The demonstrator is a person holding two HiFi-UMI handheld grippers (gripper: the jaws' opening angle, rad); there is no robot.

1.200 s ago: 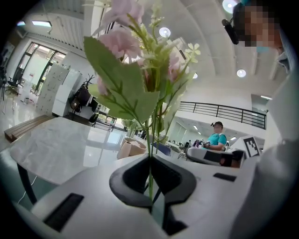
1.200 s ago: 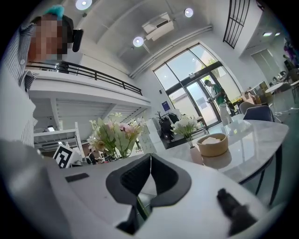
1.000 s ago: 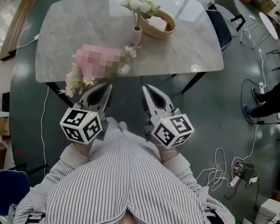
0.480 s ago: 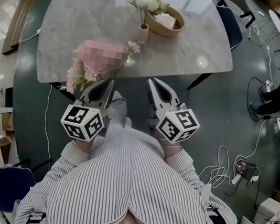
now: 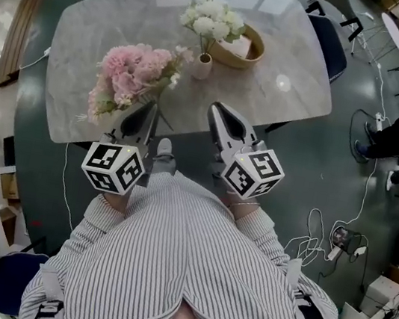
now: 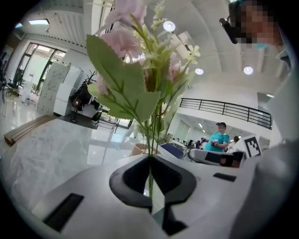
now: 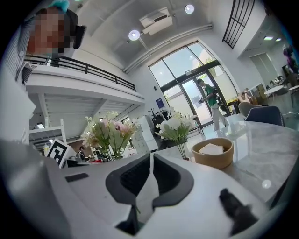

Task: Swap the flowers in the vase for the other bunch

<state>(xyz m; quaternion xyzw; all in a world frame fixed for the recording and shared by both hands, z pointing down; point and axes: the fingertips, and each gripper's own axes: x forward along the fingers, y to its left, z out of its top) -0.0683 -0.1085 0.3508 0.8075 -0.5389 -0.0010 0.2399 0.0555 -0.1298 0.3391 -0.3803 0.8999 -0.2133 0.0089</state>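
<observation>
Jaws on the left gripper (image 5: 145, 114) are pinched shut on the stems of the pink flower bunch (image 5: 132, 75) in the head view. The blooms fan out over the near part of the marble counter (image 5: 102, 17). The right gripper (image 5: 218, 114) sits beside it at the counter's near edge, jaws together with nothing in them. Further back on the counter, the white flowers (image 5: 211, 21) stand upright in a small pale vase (image 5: 201, 67). That's just beside a round wooden bowl (image 5: 259, 53) with something white in it. A striped shirt (image 5: 182, 266) fills the bottom.

Left gripper view: the jaws are squeezed onto thin green stems, with the leaves and pink blooms rising straight up. The counter spreads out to the left.

Right gripper view: jaws pressed together, empty. Ahead are the white flowers in the vase, with the bowl to their right. The pink bunch shows off to the left.
</observation>
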